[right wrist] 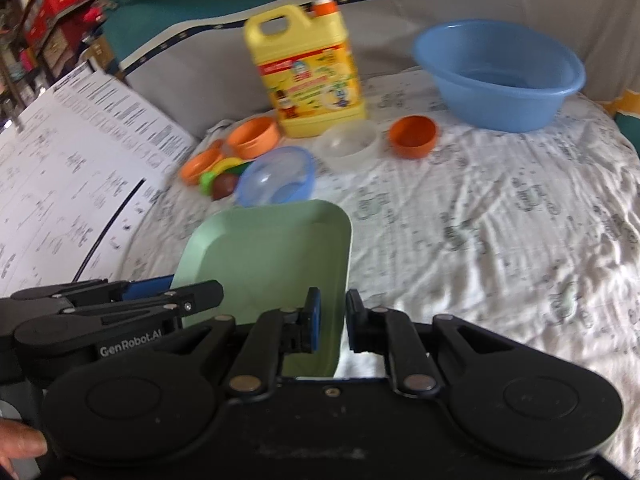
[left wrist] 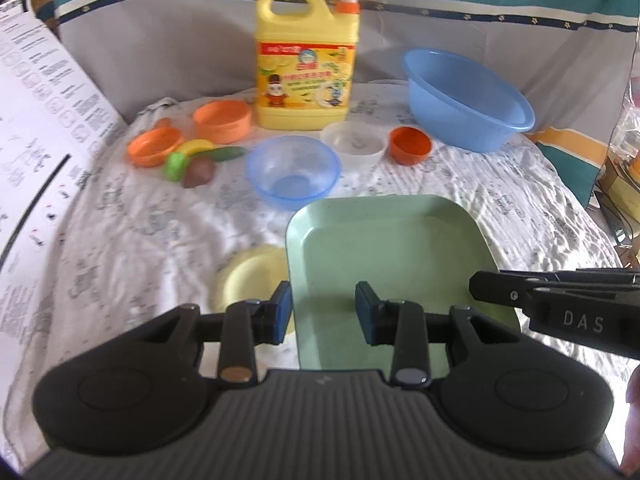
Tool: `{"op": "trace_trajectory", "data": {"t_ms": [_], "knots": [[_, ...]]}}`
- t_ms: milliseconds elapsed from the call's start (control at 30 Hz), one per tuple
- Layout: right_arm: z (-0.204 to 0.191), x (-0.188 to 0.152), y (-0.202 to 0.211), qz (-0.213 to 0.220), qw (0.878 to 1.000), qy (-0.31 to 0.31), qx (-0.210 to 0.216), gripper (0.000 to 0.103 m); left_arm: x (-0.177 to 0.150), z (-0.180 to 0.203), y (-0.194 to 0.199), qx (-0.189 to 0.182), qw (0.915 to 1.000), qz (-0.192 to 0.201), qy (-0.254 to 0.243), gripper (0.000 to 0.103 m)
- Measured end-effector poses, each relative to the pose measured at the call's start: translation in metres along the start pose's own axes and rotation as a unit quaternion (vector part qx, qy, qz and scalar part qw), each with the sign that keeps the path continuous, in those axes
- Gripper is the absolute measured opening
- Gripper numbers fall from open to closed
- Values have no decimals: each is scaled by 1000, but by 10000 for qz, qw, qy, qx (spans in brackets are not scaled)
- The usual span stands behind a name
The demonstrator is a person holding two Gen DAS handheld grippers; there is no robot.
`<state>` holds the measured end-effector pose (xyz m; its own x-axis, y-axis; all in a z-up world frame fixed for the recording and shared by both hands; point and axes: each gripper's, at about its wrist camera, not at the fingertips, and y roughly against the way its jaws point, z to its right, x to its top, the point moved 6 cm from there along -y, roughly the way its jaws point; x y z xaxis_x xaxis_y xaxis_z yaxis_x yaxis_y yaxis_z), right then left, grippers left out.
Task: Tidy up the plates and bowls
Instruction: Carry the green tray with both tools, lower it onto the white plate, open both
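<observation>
While the right gripper (right wrist: 331,320) pinches the right rim of the green square plate (right wrist: 272,256), tilted above the cloth-covered counter (right wrist: 500,220), the left gripper (left wrist: 323,312), part open and empty, straddles its left rim; next: set it on the yellow plate (left wrist: 252,276).

A green square plate (left wrist: 384,264) fills the lower centre, its left edge between the parted fingers of the left gripper (left wrist: 323,312). A small blue bowl (left wrist: 293,172) sits just above it.

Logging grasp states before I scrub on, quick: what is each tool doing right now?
Left tool: open, its fingers straddling the left rim of the green plate, not clamped.
Right tool: shut on the green plate's right rim.
</observation>
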<state>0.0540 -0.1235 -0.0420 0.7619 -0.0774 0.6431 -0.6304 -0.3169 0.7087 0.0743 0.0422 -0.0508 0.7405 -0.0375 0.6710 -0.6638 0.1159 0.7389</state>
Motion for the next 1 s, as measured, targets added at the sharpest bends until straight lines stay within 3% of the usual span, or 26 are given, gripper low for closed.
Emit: {"op": "trace_trajectory", "data": {"t_ms": [300,567,1000], "knots": [[-72,-23,-9,-331,9976,521,312,15,-26,-51,35,427,9990,92,19,33],[-122,-55,-31,-869,9905,906,564,15,-66,-102,49,664,9973,-135,283,34],[-140,-82,-58,-1377,9828,1145,463,15,-104,-128,32,614,9965,-448,342,35]]}}
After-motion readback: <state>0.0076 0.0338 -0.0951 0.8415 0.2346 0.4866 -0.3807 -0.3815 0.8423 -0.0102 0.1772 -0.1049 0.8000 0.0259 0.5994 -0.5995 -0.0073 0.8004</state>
